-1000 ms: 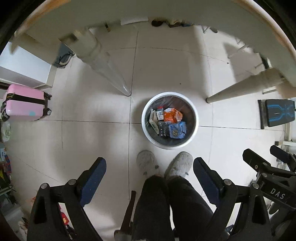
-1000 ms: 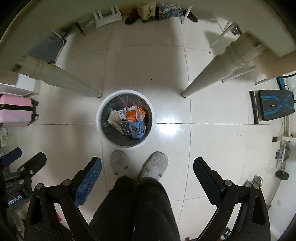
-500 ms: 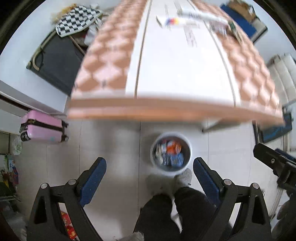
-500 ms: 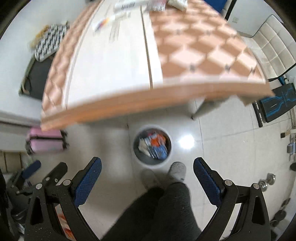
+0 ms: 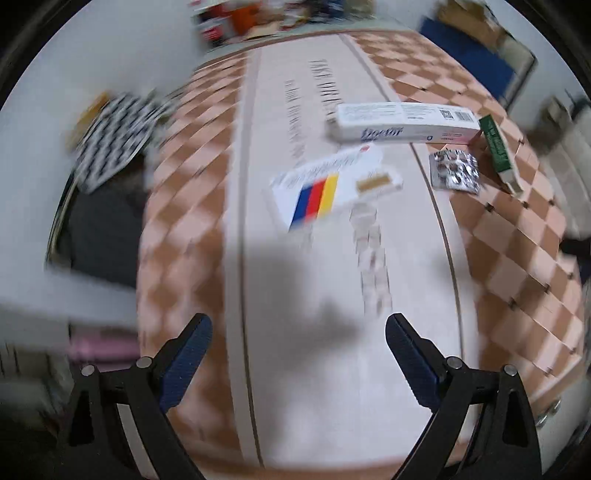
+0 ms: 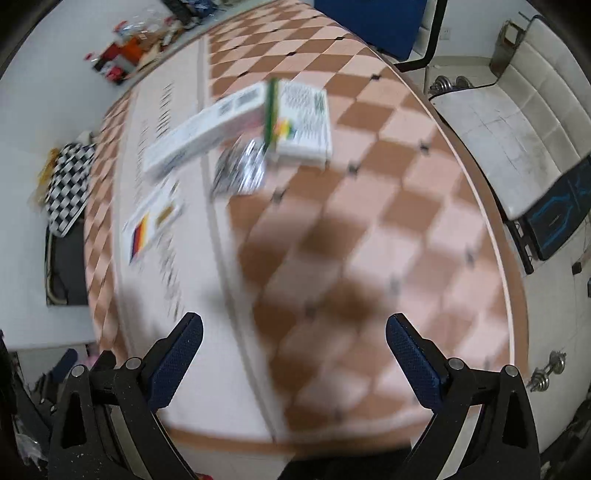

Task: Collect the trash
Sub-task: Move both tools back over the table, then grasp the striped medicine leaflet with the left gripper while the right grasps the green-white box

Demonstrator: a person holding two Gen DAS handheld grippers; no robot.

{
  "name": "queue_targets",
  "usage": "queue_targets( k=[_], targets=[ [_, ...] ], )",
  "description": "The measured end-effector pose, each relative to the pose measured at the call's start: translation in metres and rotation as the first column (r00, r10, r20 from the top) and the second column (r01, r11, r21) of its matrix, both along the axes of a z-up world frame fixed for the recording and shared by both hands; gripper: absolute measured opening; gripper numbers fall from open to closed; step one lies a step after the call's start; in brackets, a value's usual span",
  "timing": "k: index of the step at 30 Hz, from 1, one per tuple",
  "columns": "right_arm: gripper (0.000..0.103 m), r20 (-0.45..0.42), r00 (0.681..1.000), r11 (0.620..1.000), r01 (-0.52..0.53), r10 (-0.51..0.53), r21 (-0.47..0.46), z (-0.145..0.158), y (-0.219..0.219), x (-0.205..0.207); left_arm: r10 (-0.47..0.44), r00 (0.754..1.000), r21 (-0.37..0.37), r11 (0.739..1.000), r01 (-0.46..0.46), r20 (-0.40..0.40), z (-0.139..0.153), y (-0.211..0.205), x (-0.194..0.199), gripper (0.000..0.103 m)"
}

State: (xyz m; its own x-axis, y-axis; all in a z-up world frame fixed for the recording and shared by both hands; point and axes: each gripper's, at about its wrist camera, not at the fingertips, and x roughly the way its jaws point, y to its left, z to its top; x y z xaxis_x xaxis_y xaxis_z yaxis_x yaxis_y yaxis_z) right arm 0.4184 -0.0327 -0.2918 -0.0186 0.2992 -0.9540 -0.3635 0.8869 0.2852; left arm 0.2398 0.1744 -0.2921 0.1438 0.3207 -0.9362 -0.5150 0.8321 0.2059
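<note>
A checkered table [image 6: 369, 221], white bench [image 6: 498, 122], blue chair [image 6: 369, 26] and dumbbell [image 6: 546, 373]

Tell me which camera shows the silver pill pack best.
The left wrist view: the pill pack is fairly sharp there, with single blisters visible. The right wrist view shows it only as a blurred silver smear beside the green-edged box.

My right tool [image 6: 293, 350] hangs over the checkered desk [image 6: 388, 206], jaws spread wide with nothing between them. Far ahead lie a long white box [image 6: 199, 136], a green-edged box [image 6: 299, 122] just beside it, a foil blister pack [image 6: 240, 170] touching both, and a striped flat carton [image 6: 151, 225] to the left, all blurred.
</note>
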Motion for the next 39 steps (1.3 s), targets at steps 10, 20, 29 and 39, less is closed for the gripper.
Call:
queue_targets(
  k=[10,20,29,39],
  targets=[
    [0.101,-0.132,0.990,0.996,0.066,-0.058,0.059,-0.072,0.056,0.152,-0.483,0.861,-0.112,0.875,0.470,-0.160,-0.054,0.042,0.113,0.095],
    [0.102,-0.165,0.986,0.996,0.038,-0.023,0.085,-0.095,0.085,0.162,-0.657,0.726,-0.232,0.752,0.617,-0.202,-0.086,0.034,0.141,0.096],
    [0.070,-0.124,0.992,0.999,-0.005,0.012,0.054,-0.086,0.094,0.155,-0.620,0.766,-0.292,0.774,0.562,-0.168,-0.083,0.050,0.143,0.081],
    [0.069,-0.041,0.995,0.994,-0.092,0.090,-0.061,-0.068,0.065,0.126,-0.070,0.970,-0.366,0.931,-0.021,-0.233,-0.084,0.053,0.100,0.081]
  ],
)
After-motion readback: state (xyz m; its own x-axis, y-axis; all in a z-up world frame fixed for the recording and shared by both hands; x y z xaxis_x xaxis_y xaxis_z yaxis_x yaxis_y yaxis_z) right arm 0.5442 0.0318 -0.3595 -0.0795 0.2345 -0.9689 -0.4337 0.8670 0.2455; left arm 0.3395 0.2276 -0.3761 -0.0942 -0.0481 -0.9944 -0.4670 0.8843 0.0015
